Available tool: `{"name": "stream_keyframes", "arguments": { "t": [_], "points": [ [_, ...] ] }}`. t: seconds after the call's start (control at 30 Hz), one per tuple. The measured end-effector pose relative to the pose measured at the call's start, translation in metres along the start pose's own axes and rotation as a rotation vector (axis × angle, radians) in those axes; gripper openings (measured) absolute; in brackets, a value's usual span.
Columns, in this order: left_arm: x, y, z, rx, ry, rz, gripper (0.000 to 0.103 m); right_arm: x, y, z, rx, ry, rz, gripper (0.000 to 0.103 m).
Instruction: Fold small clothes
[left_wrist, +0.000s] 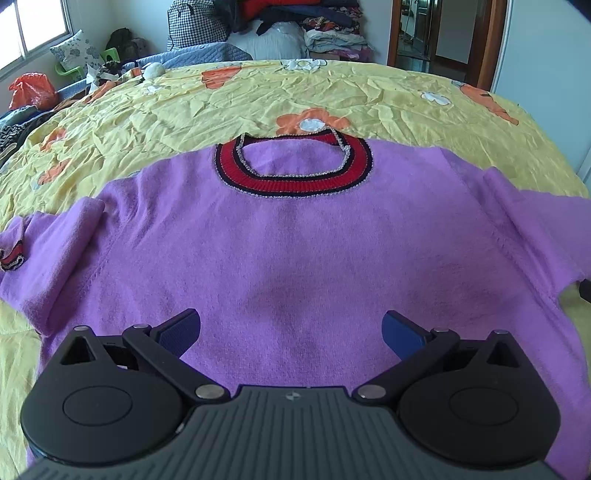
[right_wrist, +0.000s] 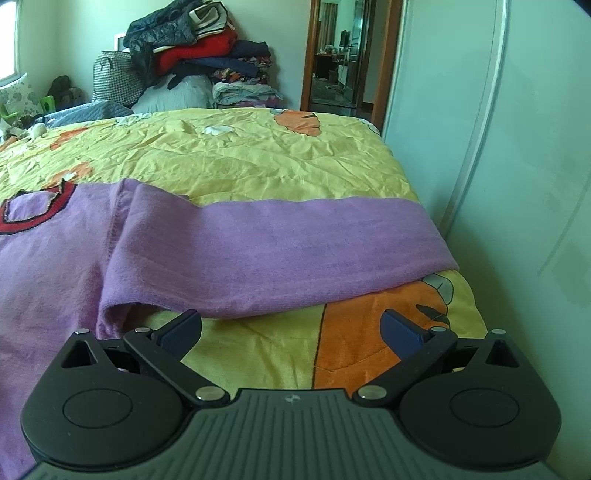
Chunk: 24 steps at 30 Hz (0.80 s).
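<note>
A purple sweater with a red and dark striped collar lies flat, front up, on the yellow bedspread. My left gripper is open and empty above the sweater's lower body. The left sleeve is bunched, its striped cuff showing. In the right wrist view the sweater's right sleeve stretches out to the bed's right edge. My right gripper is open and empty, just short of that sleeve's lower edge, over the bedspread.
A pile of clothes and bags stands beyond the far end of the bed. A pale wardrobe door runs close along the bed's right edge. A doorway opens at the back. Cushions and clutter lie at the far left.
</note>
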<state>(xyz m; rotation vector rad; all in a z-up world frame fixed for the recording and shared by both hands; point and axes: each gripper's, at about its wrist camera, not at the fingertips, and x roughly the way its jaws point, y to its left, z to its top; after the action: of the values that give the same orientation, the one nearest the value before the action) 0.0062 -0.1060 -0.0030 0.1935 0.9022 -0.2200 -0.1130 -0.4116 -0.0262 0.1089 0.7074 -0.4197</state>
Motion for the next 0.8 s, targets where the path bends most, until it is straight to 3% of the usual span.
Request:
{"name": "stream_keyframes", "arguments": {
  "t": [0.73, 0.8],
  "points": [
    [0.021, -0.009, -0.005, 0.015, 0.061, 0.01, 0.103, 0.016, -0.021, 0.002, 0.036, 0.035, -0.021, 0.103],
    [0.024, -0.009, -0.005, 0.013, 0.064, 0.005, 0.103, 0.019, -0.034, 0.003, 0.086, 0.048, 0.013, 0.103]
  ]
}}
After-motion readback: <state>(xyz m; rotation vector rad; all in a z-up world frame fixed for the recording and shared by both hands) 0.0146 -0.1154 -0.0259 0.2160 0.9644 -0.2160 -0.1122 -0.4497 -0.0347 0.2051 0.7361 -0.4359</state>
